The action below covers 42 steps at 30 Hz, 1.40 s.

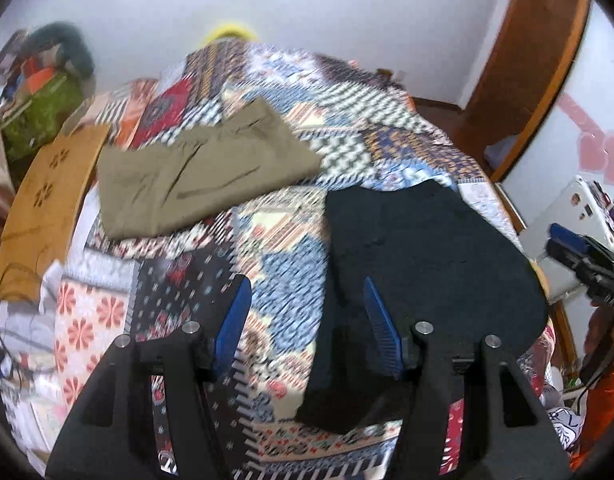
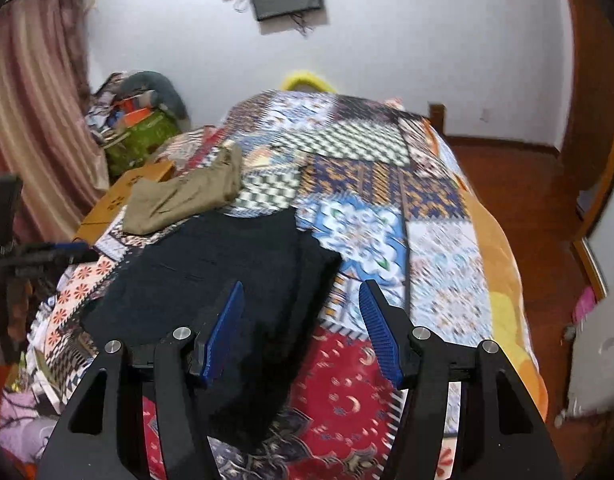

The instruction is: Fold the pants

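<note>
The black pants (image 2: 211,280) lie folded flat on the bed's patchwork quilt (image 2: 387,236), with folded khaki pants (image 1: 203,172) lying apart from them, toward 11 o'clock in the right wrist view. The left tool (image 1: 305,312) hovers released over the black pants' left edge; the right tool (image 2: 301,316) hangs spread wide above their right edge (neither grips cloth). No writing is legible anywhere.

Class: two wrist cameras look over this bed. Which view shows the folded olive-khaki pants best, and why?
The left wrist view: the folded olive-khaki pants lie broad and unobstructed on the patchwork quilt, seams visible. In the right wrist view the same pants appear smaller and foreshortened, beyond the black pants.
</note>
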Tool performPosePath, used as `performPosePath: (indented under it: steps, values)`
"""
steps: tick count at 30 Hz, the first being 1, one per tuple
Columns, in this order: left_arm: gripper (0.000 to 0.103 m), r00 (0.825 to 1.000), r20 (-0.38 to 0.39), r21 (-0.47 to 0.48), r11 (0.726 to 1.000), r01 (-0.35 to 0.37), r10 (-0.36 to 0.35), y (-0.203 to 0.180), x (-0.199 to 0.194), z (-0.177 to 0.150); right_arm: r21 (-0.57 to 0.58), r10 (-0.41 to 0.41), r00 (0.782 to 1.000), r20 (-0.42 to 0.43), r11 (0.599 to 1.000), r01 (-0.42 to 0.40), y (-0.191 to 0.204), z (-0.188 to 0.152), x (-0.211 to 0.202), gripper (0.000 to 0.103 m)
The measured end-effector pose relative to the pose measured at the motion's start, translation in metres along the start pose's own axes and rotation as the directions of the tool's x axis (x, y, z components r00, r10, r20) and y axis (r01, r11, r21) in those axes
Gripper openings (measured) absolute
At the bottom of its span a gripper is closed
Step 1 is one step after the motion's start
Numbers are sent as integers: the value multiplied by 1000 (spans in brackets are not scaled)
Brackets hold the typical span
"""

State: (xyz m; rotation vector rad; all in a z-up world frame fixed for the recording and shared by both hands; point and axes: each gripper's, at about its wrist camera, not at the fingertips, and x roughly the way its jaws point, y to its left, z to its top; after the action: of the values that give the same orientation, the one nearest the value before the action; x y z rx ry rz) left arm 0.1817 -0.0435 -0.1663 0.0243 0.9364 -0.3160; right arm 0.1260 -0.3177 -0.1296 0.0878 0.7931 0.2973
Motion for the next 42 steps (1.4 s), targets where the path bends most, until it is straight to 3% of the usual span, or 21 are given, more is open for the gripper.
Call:
performPosePath:
  steps: [4,7,11,16,20,23,28,33,37,42]
  values:
    - [58,999,-5,69,997,35,-35,-27,11,-3,-51,54,998,-16,997,-55,19,0,13,56]
    - [58,999,-50,108,994,8,-2,-38,35,-14,-50,77,995,-69,995,-81,23,-9,32,56]
    - [64,996,-88,88,996,18,-10,-29,51,-30,-9,78,987,-142,997,-80,14,-28,53,56]
    - [71,999,-52,120,993,19,-13,-17,34,-43,43,69,989,-131,997,-64,-3,-37,37,56]
    - [71,998,-58,129,992,19,-11,-18,34,-47,82,65,988,-141,995,-54,-16,-41,29,56]
    - [71,998,-63,128,992,8,0,-19,32,-35,85,73,987,-146,995,-61,-15,-35,27,56]
    - [71,999,13,176,983,-46,45,-29,26,-4,28,56,995,-86,998,-54,-9,-9,23,56]
    - [71,1000,16,179,984,-18,15,-39,49,31,-1,37,998,-59,999,-38,-9,14,44,56]
    - [71,999,-44,180,984,-6,14,-45,88,41,-7,33,995,-95,999,-34,-14,22,74,56]
    - [71,996,-92,164,986,15,0,-43,120,39,-24,16,980,-201,999,-21,-19,7,112,56]
